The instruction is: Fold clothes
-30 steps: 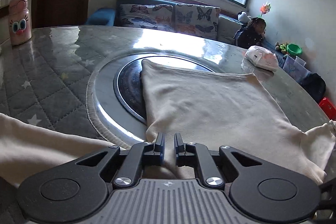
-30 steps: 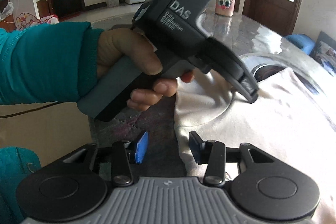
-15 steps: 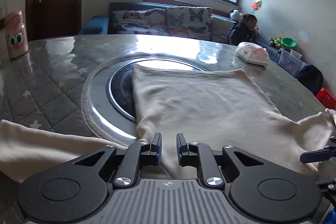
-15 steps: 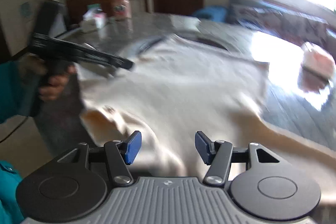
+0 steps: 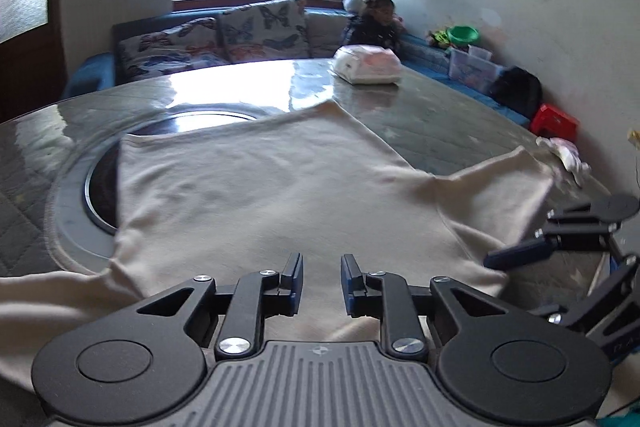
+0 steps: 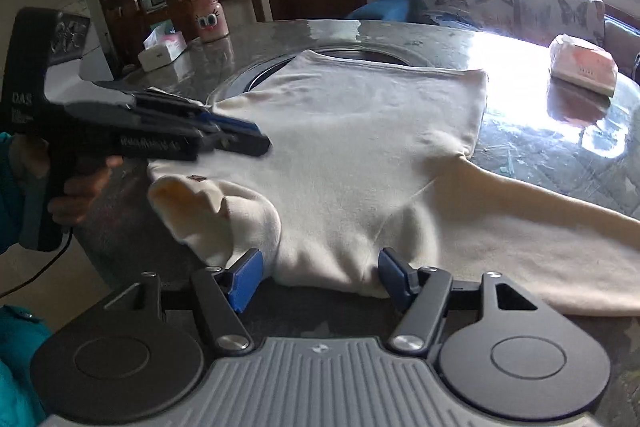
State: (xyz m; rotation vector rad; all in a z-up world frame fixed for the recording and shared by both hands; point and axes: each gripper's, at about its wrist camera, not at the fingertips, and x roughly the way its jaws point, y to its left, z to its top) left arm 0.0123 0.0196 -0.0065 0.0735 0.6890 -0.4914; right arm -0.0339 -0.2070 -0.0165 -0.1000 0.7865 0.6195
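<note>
A cream sweater (image 5: pixel 260 187) lies spread flat on the round table, its sleeves running out to both sides. My left gripper (image 5: pixel 321 277) hovers low over the near edge of the sweater. Its jaws are opening, a narrow gap shows, and nothing is pinched in it. In the right wrist view the sweater (image 6: pixel 360 147) has its collar (image 6: pixel 192 195) bunched at the near left. My right gripper (image 6: pixel 320 277) straddles a bulge of cloth at the shoulder, jaws opening wide. The left gripper (image 6: pixel 256 143), held by a hand in a teal sleeve, hangs above the sweater's left side.
A dark glass turntable (image 5: pixel 100 183) sits under the sweater's far part. A wrapped tissue pack (image 6: pixel 582 65) lies at the far right, and a pink bottle with eyes (image 6: pixel 209 15) and a white box (image 6: pixel 162 49) at the far left. A person (image 5: pixel 376 23) sits on the sofa behind.
The left view has swung to the right and its jaws have parted a little. The right gripper swung away from the left hand onto the sweater's near shoulder, with its jaws wider.
</note>
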